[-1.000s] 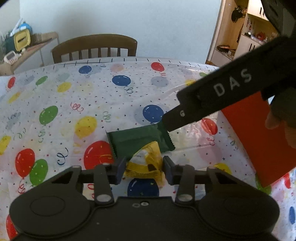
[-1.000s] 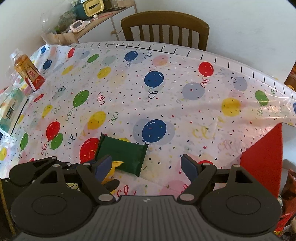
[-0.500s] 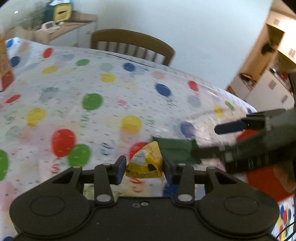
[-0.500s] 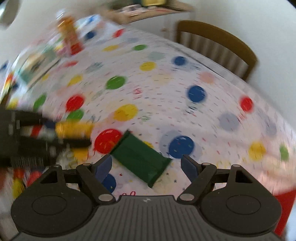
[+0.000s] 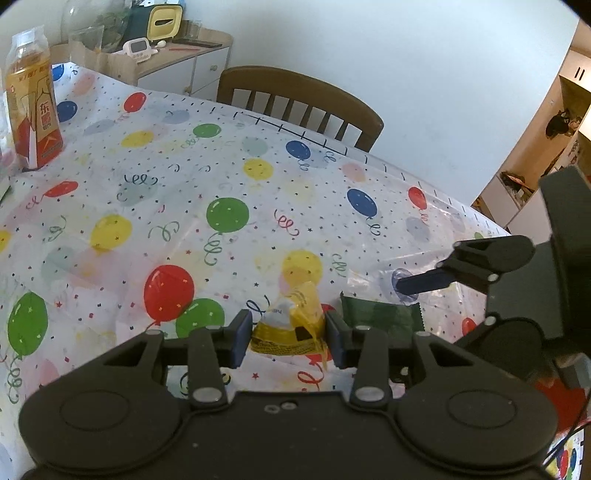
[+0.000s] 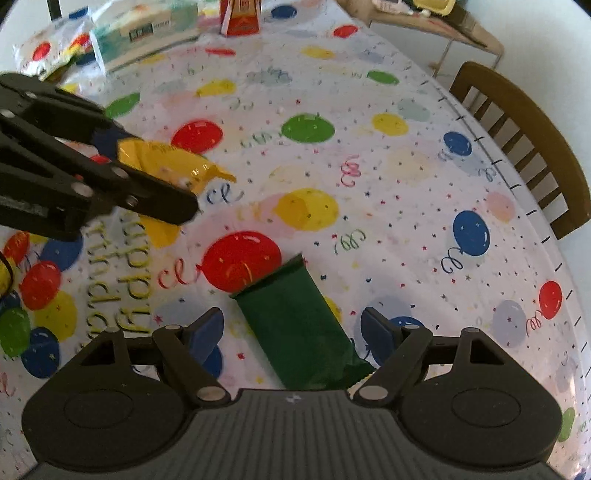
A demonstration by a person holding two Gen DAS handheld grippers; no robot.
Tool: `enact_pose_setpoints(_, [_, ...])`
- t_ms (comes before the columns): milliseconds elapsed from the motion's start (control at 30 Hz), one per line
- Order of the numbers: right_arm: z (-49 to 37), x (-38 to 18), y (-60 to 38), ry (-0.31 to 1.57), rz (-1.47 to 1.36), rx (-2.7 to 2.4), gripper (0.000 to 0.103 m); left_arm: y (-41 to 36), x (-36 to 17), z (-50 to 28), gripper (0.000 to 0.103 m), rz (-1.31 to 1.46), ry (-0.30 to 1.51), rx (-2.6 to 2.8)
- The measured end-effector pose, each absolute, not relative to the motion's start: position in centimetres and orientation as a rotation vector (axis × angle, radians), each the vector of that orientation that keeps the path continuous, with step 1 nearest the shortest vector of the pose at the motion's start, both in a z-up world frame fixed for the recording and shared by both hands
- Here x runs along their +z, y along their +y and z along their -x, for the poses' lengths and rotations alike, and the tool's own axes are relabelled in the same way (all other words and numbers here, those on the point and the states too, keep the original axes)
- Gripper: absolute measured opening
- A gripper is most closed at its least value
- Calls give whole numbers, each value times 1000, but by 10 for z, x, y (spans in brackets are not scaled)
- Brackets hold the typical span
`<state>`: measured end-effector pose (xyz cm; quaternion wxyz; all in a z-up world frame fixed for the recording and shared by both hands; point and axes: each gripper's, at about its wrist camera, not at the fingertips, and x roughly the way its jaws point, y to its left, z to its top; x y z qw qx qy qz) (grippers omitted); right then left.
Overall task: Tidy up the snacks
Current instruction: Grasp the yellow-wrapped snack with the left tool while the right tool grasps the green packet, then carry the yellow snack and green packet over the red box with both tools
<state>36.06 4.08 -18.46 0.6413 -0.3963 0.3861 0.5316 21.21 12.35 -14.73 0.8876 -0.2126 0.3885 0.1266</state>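
My left gripper [image 5: 288, 334] is shut on a yellow snack packet [image 5: 291, 325] and holds it above the balloon tablecloth; it also shows in the right wrist view [image 6: 166, 166] at the left. A dark green snack packet [image 6: 299, 328] lies flat on the cloth. My right gripper [image 6: 291, 332] is open with its jaws on either side of the green packet, not closed on it. In the left wrist view the green packet [image 5: 380, 314] lies just right of my left gripper, with the right gripper [image 5: 424, 282] over it.
A bottle of orange drink [image 5: 33, 99] stands at the far left of the table. Boxes and bags of snacks [image 6: 144, 29] lie at the far end. A wooden chair [image 5: 299, 103] stands behind the table. A red box [image 5: 557, 402] is at the right edge.
My left gripper has lifted the yellow packet and swung left, away from the green packet. My right gripper has moved in over the green packet, jaws still open.
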Motion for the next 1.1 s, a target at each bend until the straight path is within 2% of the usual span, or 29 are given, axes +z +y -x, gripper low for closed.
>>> enact_pose_setpoints(300, [-370, -187, 36, 960, 816, 1198, 79, 123, -146, -212, 40, 446, 804, 260])
enact_pose_setpoints(400, [-364, -184, 36, 959, 806, 1182, 69, 122, -145, -212, 40, 447, 806, 258])
enact_pose_setpoints(467, [-359, -183, 34, 960, 797, 1186, 56, 122, -144, -211, 40, 448, 805, 256])
enact_pose_setpoints(567, [-352, -181, 33, 948, 792, 1156, 51, 120, -140, -210, 40, 444, 799, 254])
enact_pose_setpoints(900, [-319, -177, 10, 958, 695, 946, 49, 114, -132, -200, 40, 430, 789, 246])
enact_pose_setpoints(1100, [-305, -154, -20, 984, 543, 839, 49, 105, -125, -195, 40, 415, 786, 226])
